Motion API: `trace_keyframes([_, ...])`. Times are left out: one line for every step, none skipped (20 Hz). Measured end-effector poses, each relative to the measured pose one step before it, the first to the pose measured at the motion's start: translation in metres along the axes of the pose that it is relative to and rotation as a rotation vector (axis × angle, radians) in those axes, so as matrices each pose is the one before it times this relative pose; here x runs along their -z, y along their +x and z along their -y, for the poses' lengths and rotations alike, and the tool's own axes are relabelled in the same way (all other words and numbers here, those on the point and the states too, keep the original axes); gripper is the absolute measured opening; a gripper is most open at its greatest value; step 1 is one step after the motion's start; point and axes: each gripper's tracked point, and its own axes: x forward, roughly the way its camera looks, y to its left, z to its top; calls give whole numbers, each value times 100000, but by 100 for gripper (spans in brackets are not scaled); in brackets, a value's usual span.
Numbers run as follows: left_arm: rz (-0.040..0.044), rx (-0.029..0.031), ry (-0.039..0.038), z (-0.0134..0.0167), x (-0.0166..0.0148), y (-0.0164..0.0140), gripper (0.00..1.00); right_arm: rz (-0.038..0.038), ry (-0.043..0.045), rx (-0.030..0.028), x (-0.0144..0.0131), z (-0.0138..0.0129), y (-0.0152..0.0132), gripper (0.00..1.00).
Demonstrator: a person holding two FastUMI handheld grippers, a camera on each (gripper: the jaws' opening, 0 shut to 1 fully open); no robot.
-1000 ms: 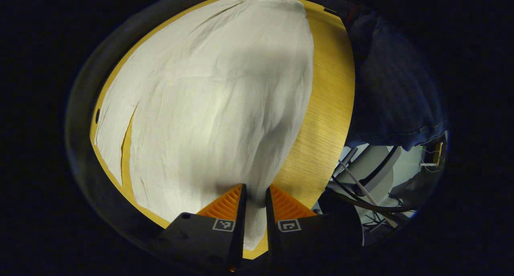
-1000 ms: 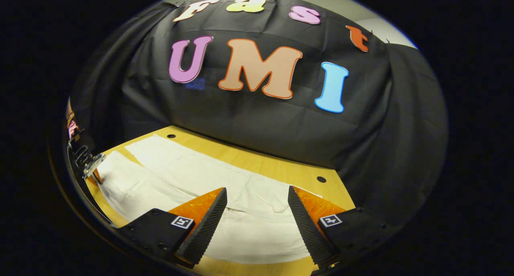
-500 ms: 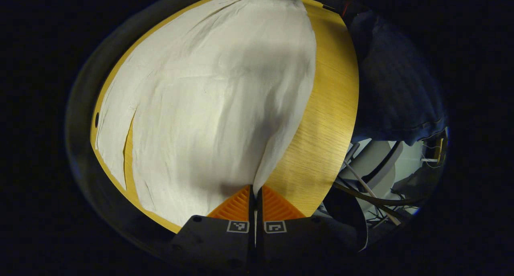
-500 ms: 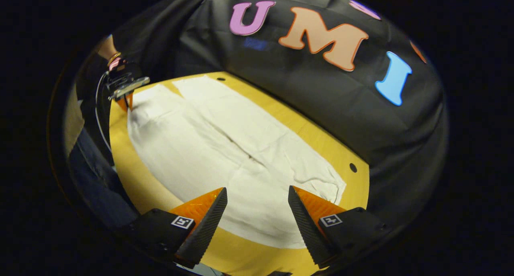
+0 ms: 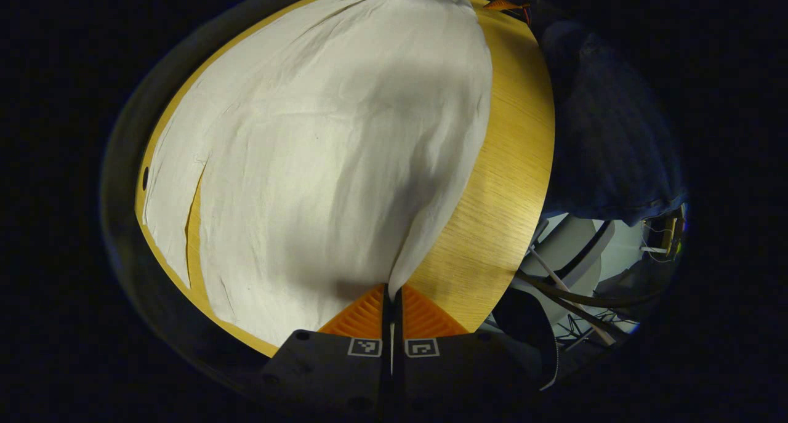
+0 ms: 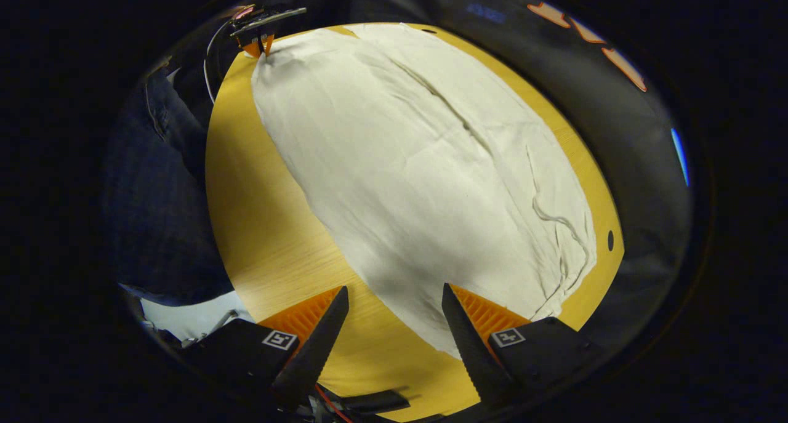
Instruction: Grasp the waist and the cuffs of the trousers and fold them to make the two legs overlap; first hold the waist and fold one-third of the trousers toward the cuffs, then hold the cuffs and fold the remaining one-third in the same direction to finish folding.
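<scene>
The left gripper, fingers pressed together, pinches a cuff corner of the white trousers, lifting the fabric into a small peak. The trousers lie spread flat across the wooden table. The right gripper hovers wide apart and empty above the trousers' waist edge, at the trousers' opposite end.

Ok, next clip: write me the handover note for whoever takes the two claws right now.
Left claw: shut on a corner of the trousers, at the cuff end.
Right claw: open, hovering over the trousers' near corner at the other end, not gripping.
Trousers lie flat on the wooden table, legs side by side.
Done: one grip.
Left: second grip, overlap the legs, then both thirds folds.
</scene>
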Motion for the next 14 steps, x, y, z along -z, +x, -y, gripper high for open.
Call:
trace_keyframes([-202, -209, 173, -57, -61, -38, 0, -2389, -153, -1310, 340, 35, 458, 98])
trace_keyframes([-245, -183, -66, -21, -1, 15, 0, -1892, 313, -1399, 269, -45, 438, 99])
trace_keyframes([-5, -141, -217, 18, 50, 9, 0, -1768, 917, -1329, 147, -30, 324, 98])
trace_keyframes([-251, -113, -310, -10, -23, 1, 0, -1138, 388, -1309, 124, -118, 197, 98])
trace_keyframes([-229, -176, -179, -2, -7, -5, 0, -1159, 261, -2196, 29, -220, 78, 98])
trace_keyframes([-385, -190, 134, 6, -14, -1, 0, -745, 45, -1802, 35, -268, 163, 97])
trace_keyframes([-152, -180, 111, -30, 15, 11, 0, -755, -589, -1377, -73, -102, 55, 94])
trace_keyframes([-122, -61, 58, -28, 4, -11, 0, -389, -253, -497, -61, -9, -18, 93])
trace_keyframes([85, 66, -150, 27, 9, 3, 0, -518, 549, -45, -41, 165, 36, 84])
trace_keyframes([-81, 201, -273, -6, -56, -16, 0, -581, 1027, 47, 138, 88, -85, 89])
trace_keyframes([-2, 192, -298, 53, -33, -34, 0, -500, 654, 555, 27, 111, -127, 88])
trace_keyframes([-87, 182, -122, 64, -9, -5, 0, -698, 907, 420, 2, 246, 107, 75])
trace_keyframes([-7, 153, 109, 8, -47, -27, 0, -659, 678, 519, -4, 240, 141, 70])
trace_keyframes([-103, 166, 89, 22, -42, -8, 0, -427, 208, 550, 5, 217, -40, 52])
